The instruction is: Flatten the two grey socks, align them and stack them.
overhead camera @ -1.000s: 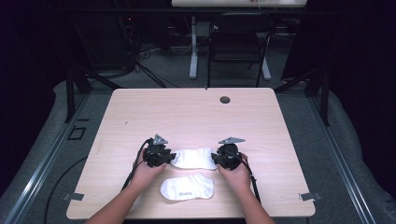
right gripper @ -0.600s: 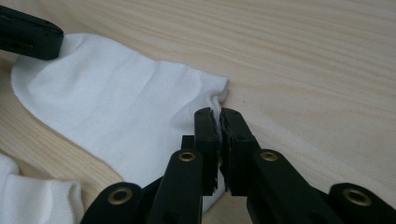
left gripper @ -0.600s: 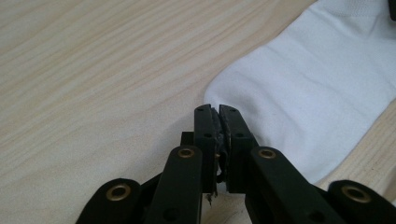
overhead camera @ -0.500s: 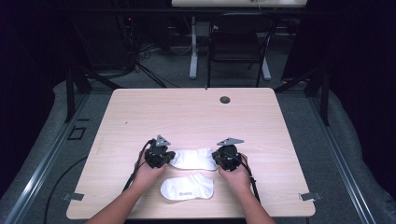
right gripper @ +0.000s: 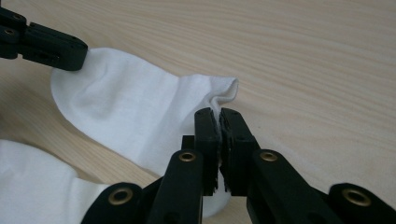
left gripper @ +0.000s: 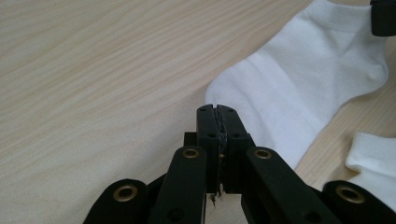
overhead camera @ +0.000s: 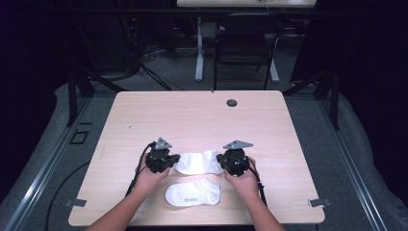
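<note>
Two white ankle socks lie on the wooden table (overhead camera: 192, 120). The far sock (overhead camera: 196, 162) stretches between my two grippers. My left gripper (overhead camera: 173, 161) is at its toe end, its jaws (left gripper: 218, 112) shut together on the toe edge. My right gripper (overhead camera: 220, 161) is shut on the cuff. Its jaws have just been closing, and the fabric (right gripper: 224, 91) puckers up between them. Across the sock (right gripper: 126, 107) I see the left gripper (right gripper: 79, 53) gripping the toe. The near sock (overhead camera: 192, 193) lies flat by the front edge between the person's forearms.
A dark round grommet (overhead camera: 232, 102) sits near the table's far edge. Bare wood spreads over the far half of the table. A black chair (overhead camera: 243, 43) and desk legs stand on the floor beyond. Cables trail from both grippers toward the front edge.
Both hands stay at the ends of the far sock. The right gripper has risen slightly with the cuff. The near sock has not moved.
</note>
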Demonstrator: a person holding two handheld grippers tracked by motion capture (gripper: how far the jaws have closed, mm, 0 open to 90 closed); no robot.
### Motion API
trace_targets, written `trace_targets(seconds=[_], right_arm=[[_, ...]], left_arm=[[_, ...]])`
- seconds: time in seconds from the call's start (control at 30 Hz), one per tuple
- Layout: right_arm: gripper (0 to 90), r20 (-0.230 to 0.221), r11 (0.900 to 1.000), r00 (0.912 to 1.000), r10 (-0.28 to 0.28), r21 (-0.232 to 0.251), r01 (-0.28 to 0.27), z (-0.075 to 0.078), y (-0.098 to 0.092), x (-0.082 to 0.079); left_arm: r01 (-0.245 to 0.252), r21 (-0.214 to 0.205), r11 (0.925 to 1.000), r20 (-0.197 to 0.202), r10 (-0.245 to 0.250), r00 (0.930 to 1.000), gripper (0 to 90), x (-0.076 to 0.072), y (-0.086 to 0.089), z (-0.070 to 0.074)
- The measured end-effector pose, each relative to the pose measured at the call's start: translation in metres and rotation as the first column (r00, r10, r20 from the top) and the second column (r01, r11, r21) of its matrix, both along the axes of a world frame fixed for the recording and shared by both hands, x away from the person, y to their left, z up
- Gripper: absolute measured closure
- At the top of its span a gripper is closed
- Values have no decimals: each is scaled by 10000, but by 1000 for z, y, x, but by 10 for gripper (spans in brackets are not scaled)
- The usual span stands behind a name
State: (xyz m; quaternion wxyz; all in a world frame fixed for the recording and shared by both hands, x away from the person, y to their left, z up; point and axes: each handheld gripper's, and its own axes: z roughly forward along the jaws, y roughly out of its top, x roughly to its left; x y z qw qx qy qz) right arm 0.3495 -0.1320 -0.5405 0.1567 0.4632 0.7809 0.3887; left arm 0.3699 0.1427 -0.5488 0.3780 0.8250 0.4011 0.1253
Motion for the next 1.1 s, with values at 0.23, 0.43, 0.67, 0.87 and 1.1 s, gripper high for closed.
trace_targets(seconds=[0.23,0.43,0.67,0.87,1.1], right_arm=[[862,330,9996,9990,291,17,-292,14,3,-10],[862,474,9986,9978,473,223,-484,24,2,-21],[862,465,9970,9965,688,311,-703,29,-1,-34],[862,413,9956,9952,885,267,-897,28,-4,-48],[862,179,9938,9943,1055,347,-1060,22,-6,-62]], left_arm=[[225,-201,9995,126,-222,9997,892,-13,3,18],[337,-446,9984,178,-329,9993,892,-24,7,29],[476,-624,9969,198,-465,9987,892,-41,12,33],[633,-632,9960,33,-632,9980,892,-58,16,28],[699,-678,9952,-166,-712,9973,892,-75,22,23]])
